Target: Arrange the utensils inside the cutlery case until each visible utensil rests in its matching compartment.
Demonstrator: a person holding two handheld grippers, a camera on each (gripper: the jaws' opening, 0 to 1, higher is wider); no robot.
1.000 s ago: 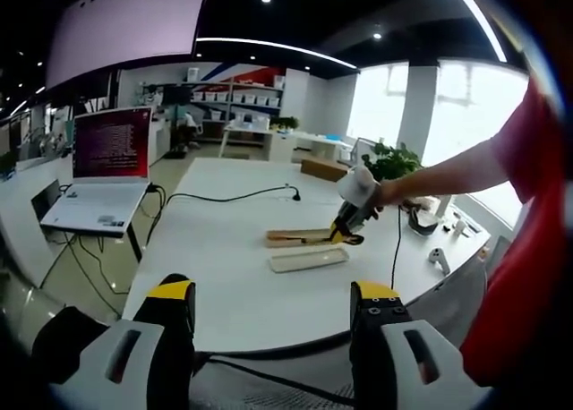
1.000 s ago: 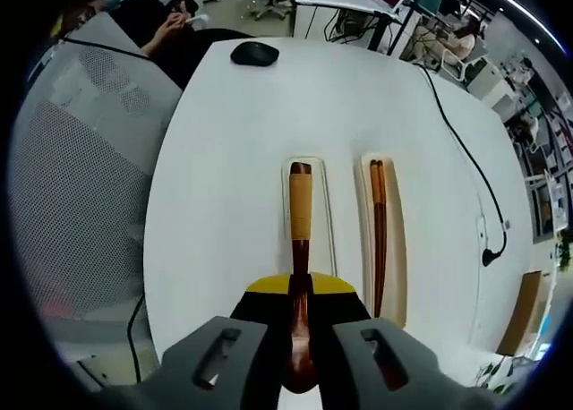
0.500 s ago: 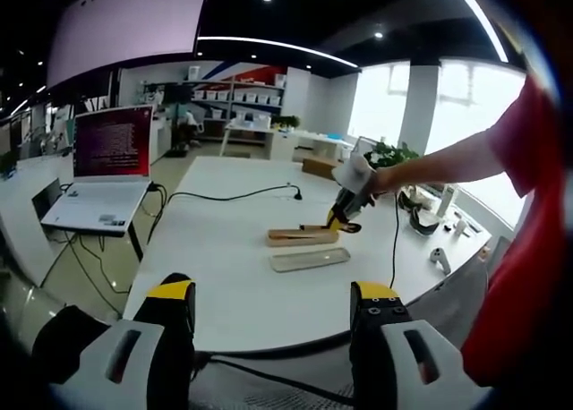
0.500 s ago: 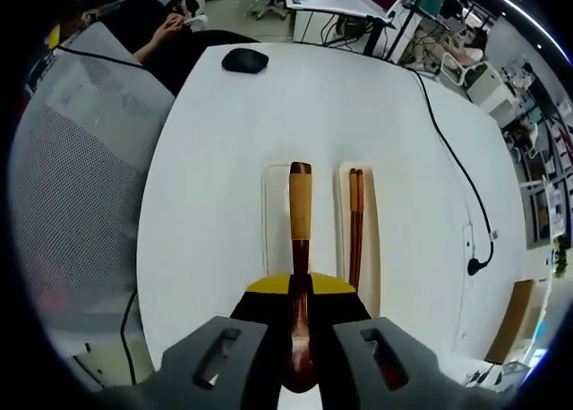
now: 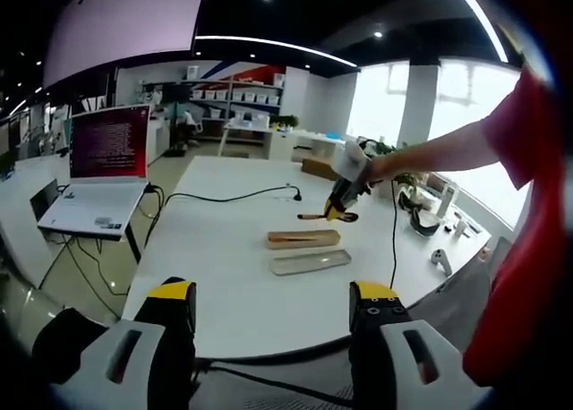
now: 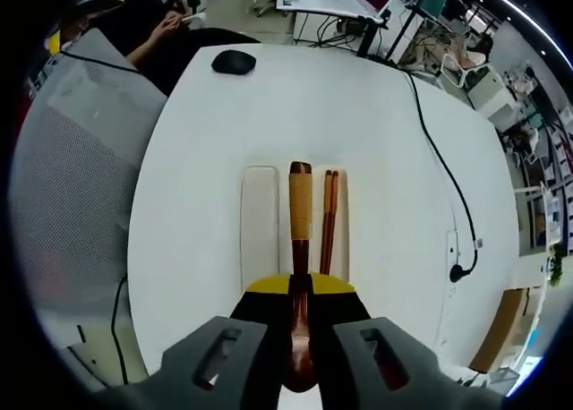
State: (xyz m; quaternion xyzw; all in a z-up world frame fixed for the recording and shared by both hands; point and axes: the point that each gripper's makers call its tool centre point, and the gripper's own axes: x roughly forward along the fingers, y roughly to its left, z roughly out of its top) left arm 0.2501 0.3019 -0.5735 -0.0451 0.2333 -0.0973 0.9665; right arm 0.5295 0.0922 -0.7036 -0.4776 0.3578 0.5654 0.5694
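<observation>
Left gripper view: a laptop point(image 5: 100, 173) with a red screen sits on a side desk at the far left, and a black cable point(image 5: 228, 196) runs across the white table point(image 5: 215, 276). The left gripper point(image 5: 273, 325) hangs low at the near edge, its jaws spread wide with nothing between them. Toward the middle of the table lie the two halves of the cutlery case: the wooden tray point(image 5: 303, 239) farther off and the pale lid point(image 5: 310, 261) nearer, just beside each other. Above them, at the right, the right gripper point(image 5: 337, 210) is held in the air by a bare arm with a red sleeve point(image 5: 524, 150).

Right gripper view: a mesh chair point(image 6: 67, 159) stands at the left and a dark mouse point(image 6: 234, 62) lies at the table's far end. Below the camera, the pale lid point(image 6: 260, 215) lies to the left, the tray with the chopsticks point(image 6: 328, 222) to the right. The right gripper point(image 6: 301, 338) is closed on a wooden spoon point(image 6: 300, 215), whose handle points forward and hangs over the seam between lid and tray, well above both.

The step in hand looks like carrying the spoon to its slot. Next, it should probably be lowered, parallel to the chopsticks, into the free compartment of the tray, and released once it lies flat. I cannot tell from here how the tray is divided.
</observation>
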